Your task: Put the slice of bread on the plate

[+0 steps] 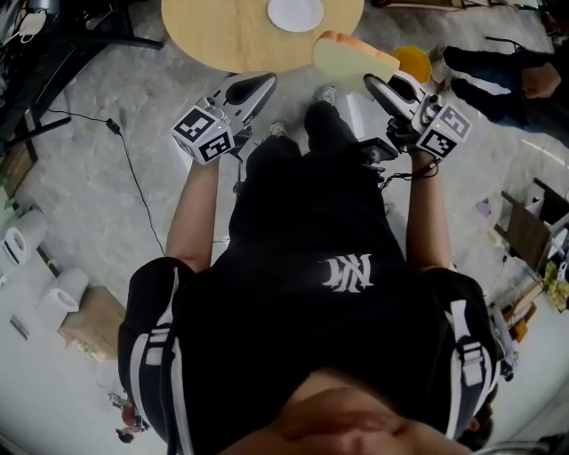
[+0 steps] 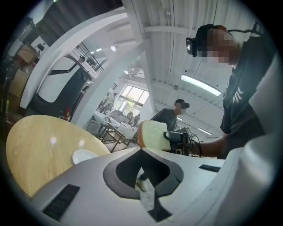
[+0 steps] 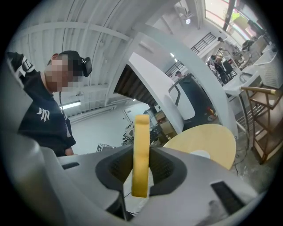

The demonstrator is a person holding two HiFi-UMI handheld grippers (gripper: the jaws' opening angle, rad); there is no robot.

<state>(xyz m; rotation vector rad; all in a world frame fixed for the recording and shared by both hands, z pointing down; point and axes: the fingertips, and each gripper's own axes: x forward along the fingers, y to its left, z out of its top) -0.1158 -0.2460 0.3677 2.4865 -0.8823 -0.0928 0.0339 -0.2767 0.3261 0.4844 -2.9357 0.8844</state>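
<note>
The slice of bread (image 1: 354, 56) is a pale, squarish piece with a rounded top and a golden-brown crust. It is clamped in the right gripper (image 1: 378, 84), whose two dark pads press on its flat faces. In the right gripper view the slice (image 3: 141, 154) shows edge-on, standing upright between that gripper's (image 3: 141, 173) jaws and sticking out well past them. In the head view it hangs in the air at the near right edge of the round wooden table (image 1: 222, 35), not touching the wood. The white plate (image 1: 296, 12) sits on the table farther off and to the left of the bread, well apart from it, with only bare tabletop between the two. The left gripper (image 1: 262, 82) is held level to the left of the bread, its jaws a narrow gap apart with nothing between them. In the left gripper view only floor and a shoe show through the slit of that gripper (image 2: 142, 176). That view also shows the bread (image 2: 152, 134) to the right and the plate (image 2: 84, 155) on the table (image 2: 40, 145) to the left. Just right of the bread in the head view is a round orange thing (image 1: 413, 62) that I cannot identify. Beyond it sits another person in dark clothes (image 1: 498, 67). A black cable (image 1: 133, 178) trails over the pale floor at the left, where paper rolls (image 1: 18, 242) and a cardboard box (image 1: 89, 324) stand.
</note>
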